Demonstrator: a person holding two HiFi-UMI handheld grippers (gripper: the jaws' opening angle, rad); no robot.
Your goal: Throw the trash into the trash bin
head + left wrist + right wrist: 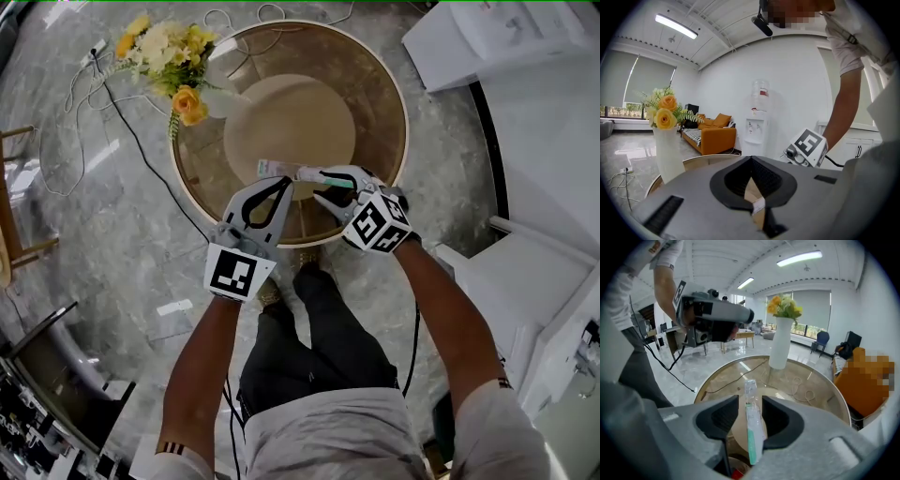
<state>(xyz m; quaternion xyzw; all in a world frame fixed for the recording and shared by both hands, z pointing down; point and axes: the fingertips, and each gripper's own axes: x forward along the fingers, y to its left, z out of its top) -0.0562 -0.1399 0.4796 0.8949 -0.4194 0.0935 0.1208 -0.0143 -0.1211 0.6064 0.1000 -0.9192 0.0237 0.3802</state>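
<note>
My right gripper hangs over the near edge of the round glass table. A long clear wrapper with a green end stands between its parted jaws, with a gap on the left side, so the wrapper sits loose. Below those jaws a round container with something red in it peeks out. Just to the left, my left gripper is shut on a small brown cardboard scrap with a white label.
A white vase of yellow flowers stands on the table's far left. Cables trail over the marble floor at left. White furniture lines the right side, and a wooden chair sits at far left.
</note>
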